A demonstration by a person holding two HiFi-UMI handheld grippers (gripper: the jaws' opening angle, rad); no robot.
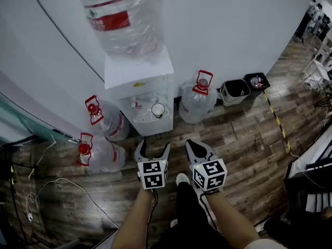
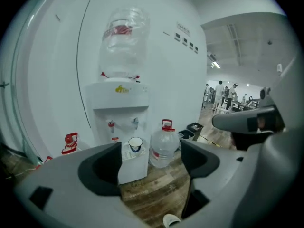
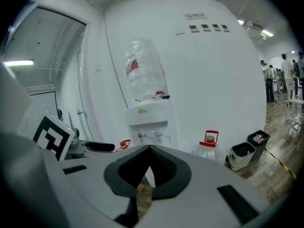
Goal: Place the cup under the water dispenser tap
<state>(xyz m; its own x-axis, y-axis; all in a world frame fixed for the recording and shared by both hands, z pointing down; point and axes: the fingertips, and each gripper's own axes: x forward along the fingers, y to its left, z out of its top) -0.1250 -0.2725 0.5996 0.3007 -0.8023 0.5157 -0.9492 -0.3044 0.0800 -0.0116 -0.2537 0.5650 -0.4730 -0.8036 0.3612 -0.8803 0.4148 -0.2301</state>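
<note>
A white cup point(image 1: 158, 110) with a dark inside stands on the drip tray point(image 1: 145, 118) of the white water dispenser point(image 1: 139, 77), below the right-hand tap. In the left gripper view the cup point(image 2: 135, 144) sits under the blue tap point(image 2: 135, 122), framed by my jaws. My left gripper point(image 1: 153, 148) is open and empty, held back from the dispenser's front. Beside it, my right gripper point(image 1: 199, 149) is shut with nothing in it. The right gripper view has the shut jaws point(image 3: 148, 150) covering the tray, so the cup is hidden there.
One large water jug point(image 1: 198, 101) stands right of the dispenser, two more point(image 1: 105, 120) point(image 1: 100, 153) to its left. Two small bins point(image 1: 234, 91) point(image 1: 257, 81) sit by the wall. Cables point(image 1: 31, 196) lie on the wooden floor at the left. People stand far off point(image 2: 223, 94).
</note>
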